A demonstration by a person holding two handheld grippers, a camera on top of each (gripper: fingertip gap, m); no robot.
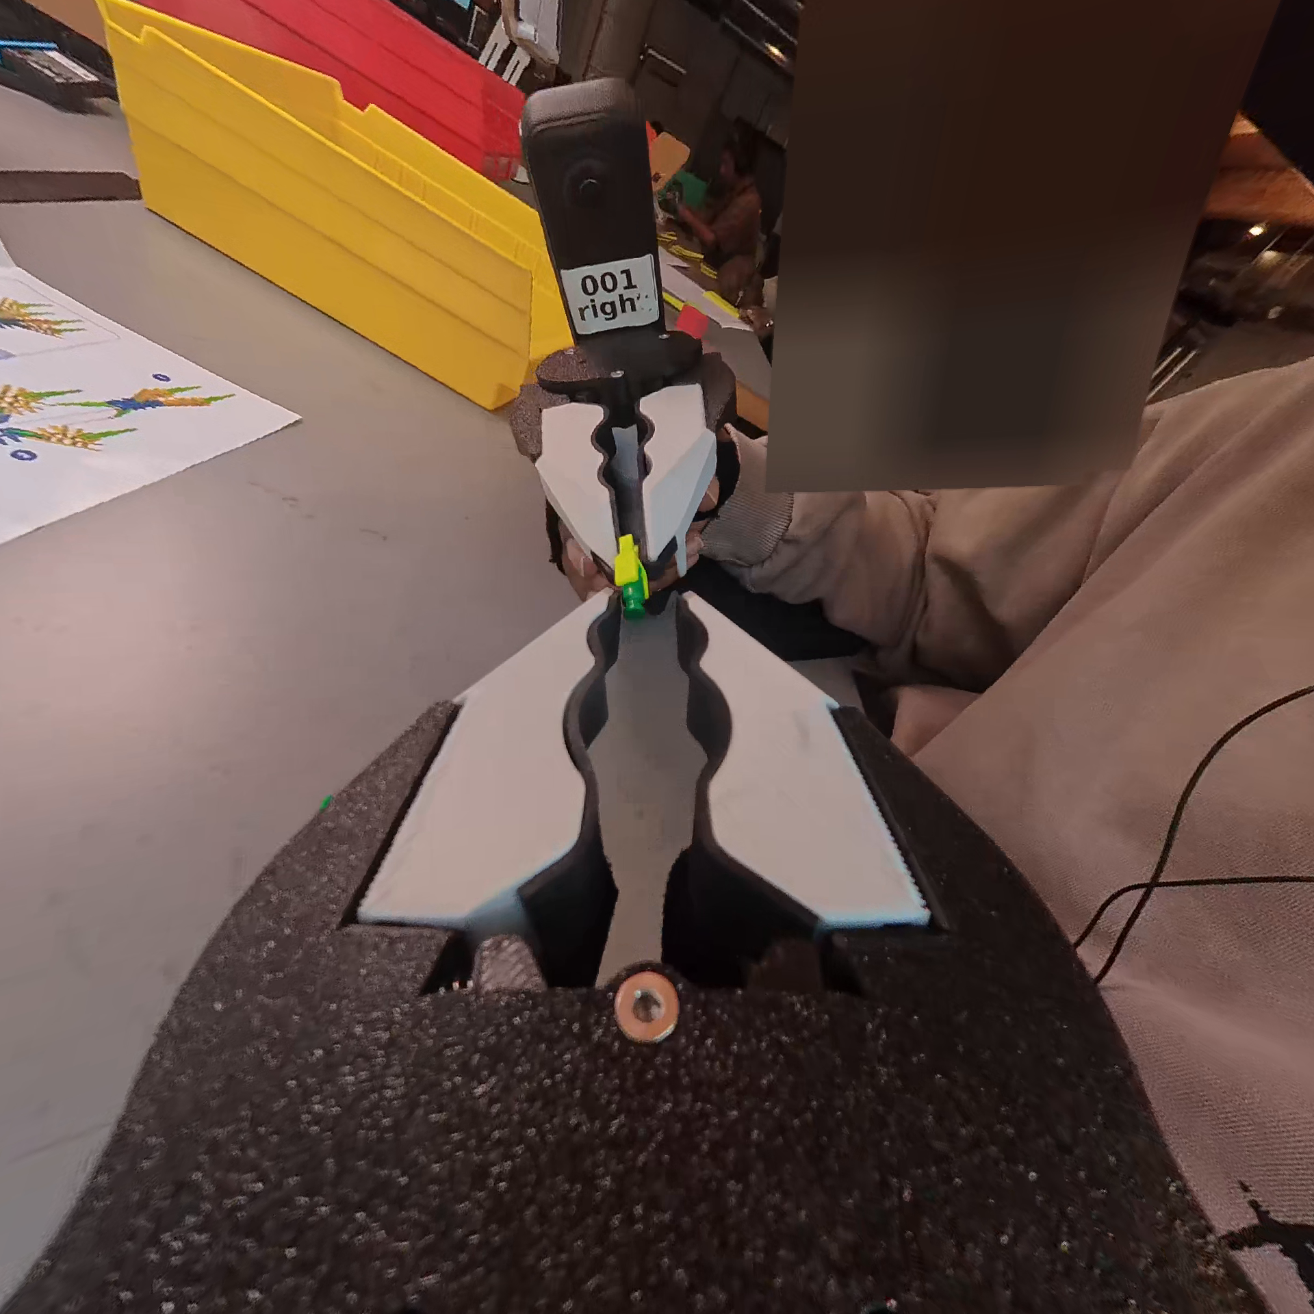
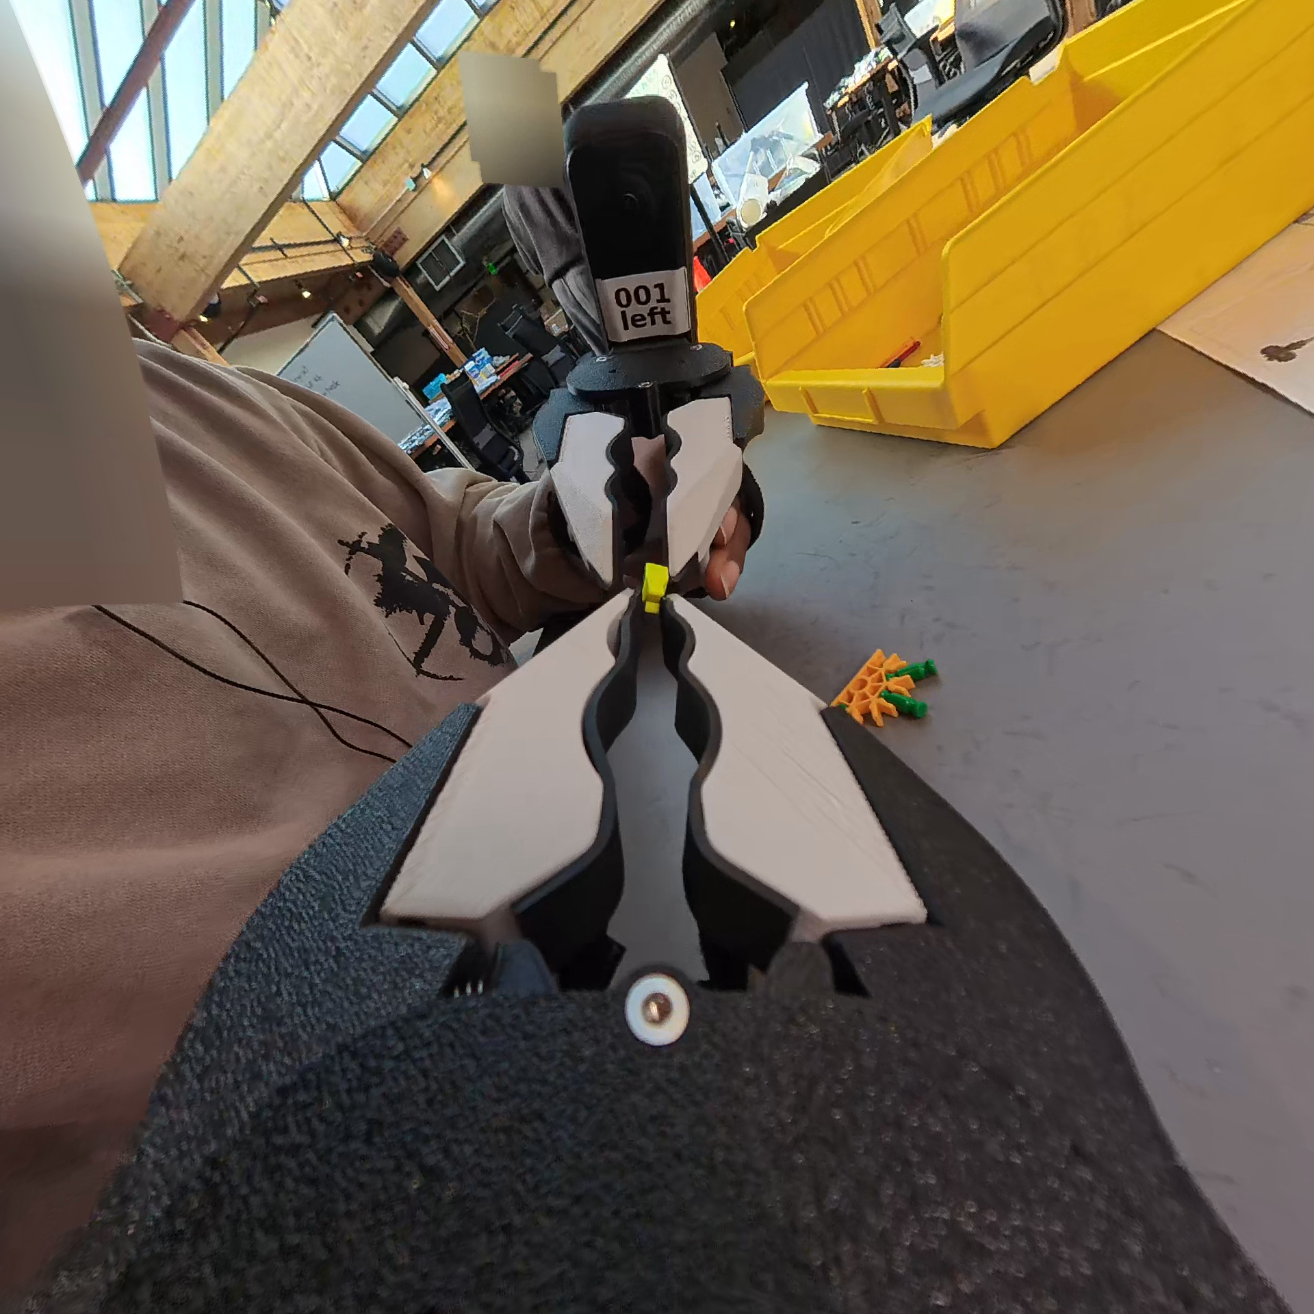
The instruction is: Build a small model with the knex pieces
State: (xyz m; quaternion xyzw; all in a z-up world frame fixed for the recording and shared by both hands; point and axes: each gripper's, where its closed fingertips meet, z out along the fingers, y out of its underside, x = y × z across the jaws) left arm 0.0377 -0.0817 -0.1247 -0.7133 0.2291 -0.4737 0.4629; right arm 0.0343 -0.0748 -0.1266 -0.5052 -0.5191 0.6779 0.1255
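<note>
You are pinching the green rod (image 1: pixel 631 596) in the left gripper (image 1: pixel 640 604) | right gripper (image 2: pixel 650 604) clamping the yellow connector (image 2: pixel 652 584), tips meeting | grey table (image 2: pixel 1066 640) bearing orange-green piece (image 2: pixel 885 688), yellow bins (image 2: pixel 995 320), printed sheet (image 1: pixel 107 426) | workshop hall, skylights.

A white sticker (image 1: pixel 613 295) with bold black print, a number over a short word, sits on the black camera (image 1: pixel 590 185) above the right claw (image 1: pixel 629 565); a matching sticker (image 2: pixel 643 307) is on the camera above the left claw (image 2: pixel 648 577); the printed sheet (image 1: pixel 107 426) on the worktop (image 1: pixel 320 604) bears small blue numbered dots, unreadable; whiteboard (image 2: pixel 341 377) handwriting is too faint; the sweatshirt (image 2: pixel 284 498) print is illegible.
</note>
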